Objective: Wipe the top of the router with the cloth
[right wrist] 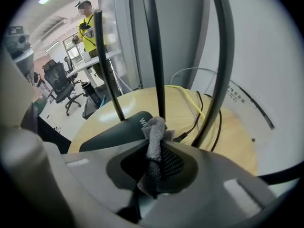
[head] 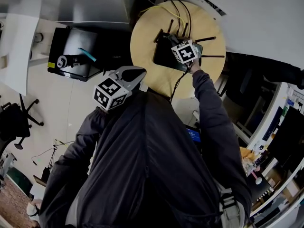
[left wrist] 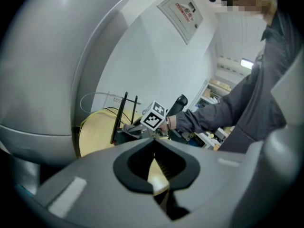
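Round table (head: 148,31), router (head: 164,56) beneath right tongs (right wrist: 158,147), cloth (right wrist: 153,133) pinched

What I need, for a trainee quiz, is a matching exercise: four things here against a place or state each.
1 cloth
2 router
3 yellow cable
4 left hand-held gripper

A jaws shut, empty
B looped on the round table behind the antennas
C black, with antennas
D pinched in the right hand-held gripper

Pairs: 1-D, 2-C, 3-B, 4-A.

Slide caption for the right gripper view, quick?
Right gripper, jaws shut on a grey cloth, over the black router.
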Tool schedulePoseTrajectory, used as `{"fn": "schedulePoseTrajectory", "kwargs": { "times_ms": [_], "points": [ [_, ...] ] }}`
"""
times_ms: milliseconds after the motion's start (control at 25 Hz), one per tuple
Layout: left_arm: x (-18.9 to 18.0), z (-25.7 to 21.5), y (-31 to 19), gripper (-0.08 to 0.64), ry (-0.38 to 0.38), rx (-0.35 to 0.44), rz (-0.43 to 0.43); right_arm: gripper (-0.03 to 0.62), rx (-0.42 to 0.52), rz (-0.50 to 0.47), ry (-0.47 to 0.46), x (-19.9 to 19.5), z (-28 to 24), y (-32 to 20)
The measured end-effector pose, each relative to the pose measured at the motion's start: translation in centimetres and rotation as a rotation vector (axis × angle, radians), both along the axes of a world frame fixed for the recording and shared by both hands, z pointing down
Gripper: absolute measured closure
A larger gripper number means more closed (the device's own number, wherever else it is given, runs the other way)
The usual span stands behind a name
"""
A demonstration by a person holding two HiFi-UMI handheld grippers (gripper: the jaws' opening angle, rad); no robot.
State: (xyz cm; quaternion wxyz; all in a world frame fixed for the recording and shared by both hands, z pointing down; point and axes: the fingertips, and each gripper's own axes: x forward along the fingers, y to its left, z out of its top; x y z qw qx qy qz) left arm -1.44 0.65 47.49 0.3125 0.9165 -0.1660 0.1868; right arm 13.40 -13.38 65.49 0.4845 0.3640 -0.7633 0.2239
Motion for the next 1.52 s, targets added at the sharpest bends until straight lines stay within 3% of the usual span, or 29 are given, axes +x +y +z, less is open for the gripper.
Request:
{"fn": "schedulePoseTrajectory", "kwargs": {
  "times_ms": [280,560,720,960,1280,1520],
  "points": [
    [0.8,0.1,-0.1,0.56,0.013,0.0,0.032,0.56,-0.013,-0.054,-0.045,-2.4,-0.4,5.7],
    [1.6,0.2,0.2,0.56,0.022,0.004,0.086,0.56,-0.039,-0.046,-0.09,-4.4,-0.2,12.7],
    [2.0,0.2,0.4,0.56,0.027,0.001,0.101,0.56,-0.047,-0.046,-0.091,-4.5,-0.1,14.2],
    [2.2,0.0,0.1,0.56,0.029,0.004,0.078,0.56,-0.035,-0.022,-0.132,-2.4,-1.0,10.8],
    [1.5,0.3,0.2,0.56,0.003,-0.006,0.036,0.56,0.033,0.099,-0.023,5.1,-1.2,0.5],
    [1.0,0.2,0.1,0.56,0.001,-0.005,0.012,0.56,-0.014,0.032,0.047,5.2,0.2,0.7]
  ]
}}
